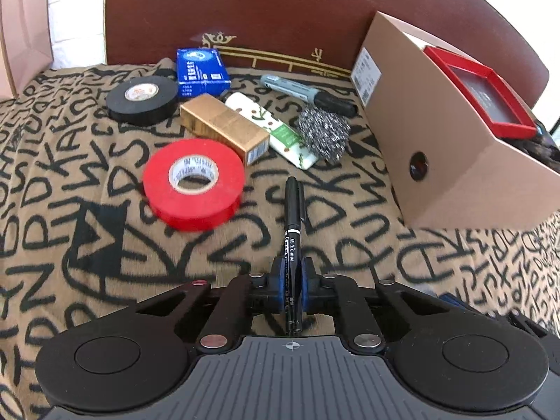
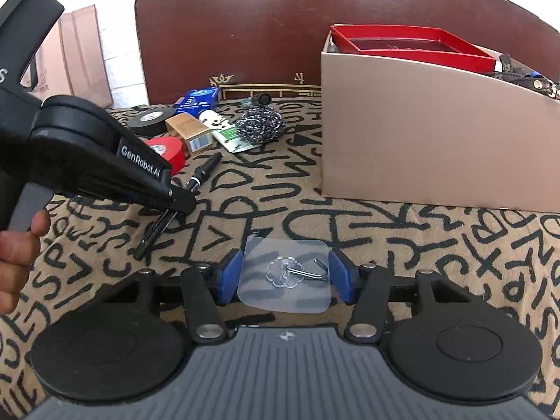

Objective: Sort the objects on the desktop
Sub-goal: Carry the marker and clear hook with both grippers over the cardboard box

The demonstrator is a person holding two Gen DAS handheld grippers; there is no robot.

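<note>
Nearest you, your left gripper (image 1: 292,273) is clenched on a slim black marker pen (image 1: 293,231), which points away from you above the cloth. Your right gripper (image 2: 284,273) has its blue pads (image 2: 229,278) touching both edges of a clear square adhesive sheet with a metal hook (image 2: 285,273), so it is grasping that sheet.

Surface: a tan fabric cover printed with black letters (image 1: 87,231), wrinkled at the left.

Middle ground, left: a red roll of tape (image 1: 193,182). Beyond it, a gold rectangular carton (image 1: 224,126), touching a white floral tube (image 1: 276,132), with a steel wool scouring ball (image 1: 323,132) just beside the tube. Right: a tall tan cardboard box (image 1: 434,140) holding a red-rimmed tray (image 1: 479,92).

Farther: a black roll of tape (image 1: 142,99), a blue rectangular packet (image 1: 201,70), and a thick grey-and-black marker (image 1: 308,92).

Far edge: a dark red-brown wooden headboard with gold ornament (image 1: 280,10). Far left: a white tiled wall (image 2: 120,66) and pale cardboard panels (image 2: 75,56).
</note>
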